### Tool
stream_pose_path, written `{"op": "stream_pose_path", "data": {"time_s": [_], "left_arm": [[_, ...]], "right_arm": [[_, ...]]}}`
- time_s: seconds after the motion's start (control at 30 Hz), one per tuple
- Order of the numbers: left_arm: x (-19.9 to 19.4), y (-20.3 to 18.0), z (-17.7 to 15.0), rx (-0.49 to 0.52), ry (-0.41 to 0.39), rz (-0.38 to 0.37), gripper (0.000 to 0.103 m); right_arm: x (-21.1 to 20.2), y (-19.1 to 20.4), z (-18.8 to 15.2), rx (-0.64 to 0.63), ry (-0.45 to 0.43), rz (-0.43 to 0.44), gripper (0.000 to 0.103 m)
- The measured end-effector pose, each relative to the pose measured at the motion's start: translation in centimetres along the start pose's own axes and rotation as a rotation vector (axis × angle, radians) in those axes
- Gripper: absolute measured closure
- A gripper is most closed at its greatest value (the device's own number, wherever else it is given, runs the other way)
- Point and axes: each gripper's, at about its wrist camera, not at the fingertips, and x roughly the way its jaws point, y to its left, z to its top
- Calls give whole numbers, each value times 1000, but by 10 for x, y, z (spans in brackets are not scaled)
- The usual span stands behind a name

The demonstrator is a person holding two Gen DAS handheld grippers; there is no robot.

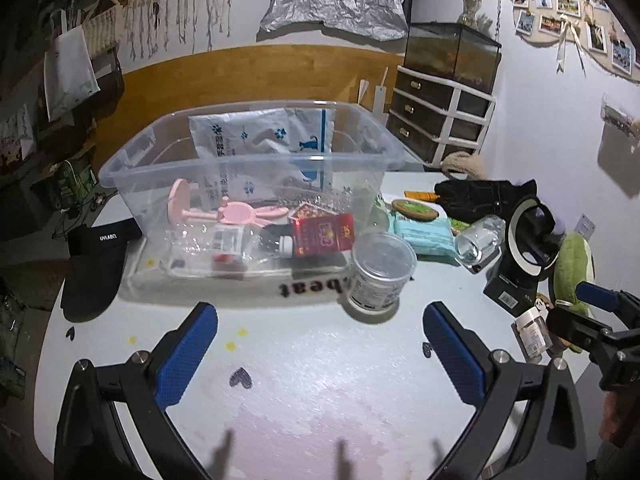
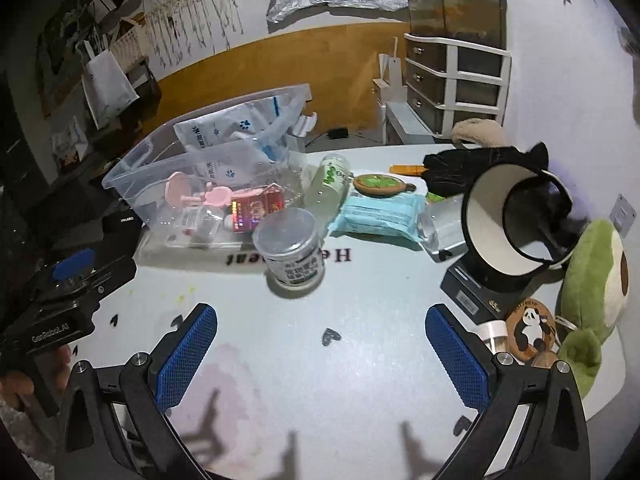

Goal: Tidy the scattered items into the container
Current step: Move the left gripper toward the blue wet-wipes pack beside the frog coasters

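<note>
Both claws — left claw (image 1: 320, 344), right claw (image 2: 320, 346) — gape wide, holding nothing.

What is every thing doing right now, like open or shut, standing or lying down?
Left tongs: open, empty.
Right tongs: open, empty.
Bin: no lid, partly filled.
Cup: upright on the table, lid on.
Red carton: lying in the bin.
Glass bottle: tilted against the bin.
Blue pack: lying flat.
Cap: on the table, left of the bin.
</note>
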Motion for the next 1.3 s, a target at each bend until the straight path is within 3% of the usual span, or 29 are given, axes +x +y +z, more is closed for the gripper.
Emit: {"op": "stream_pose_path", "data": {"time_s": [0.23, 0.3, 0.47, 0.53, 0.6, 0.93, 1.17, 1.3], "left_arm": [[12, -28, -5, 26, 37, -11, 0], [16, -37, -7, 36, 50, -24, 0], [28, -59, -11, 76, 75, -70, 2], [34, -67, -13, 93, 90, -91, 3], [42, -75, -14, 110, 106, -109, 16], [89, -114, 2, 191, 124, -184, 21], [149, -154, 49, 258, 116, -228, 21], [194, -176, 82, 278, 130, -185, 21]], "right_arm": [[12, -33, -11, 50, 75, -5, 3], [15, -39, -16, 48, 92, -16, 21], [27, -56, -31, 65, 159, -24, 46], [31, -61, -37, 70, 180, -28, 51], [33, -66, -41, 79, 191, -32, 59], [40, -94, -39, 153, 199, -79, 59], [41, -107, -33, 188, 188, -115, 59], [43, -114, -31, 218, 185, -139, 59]]}}
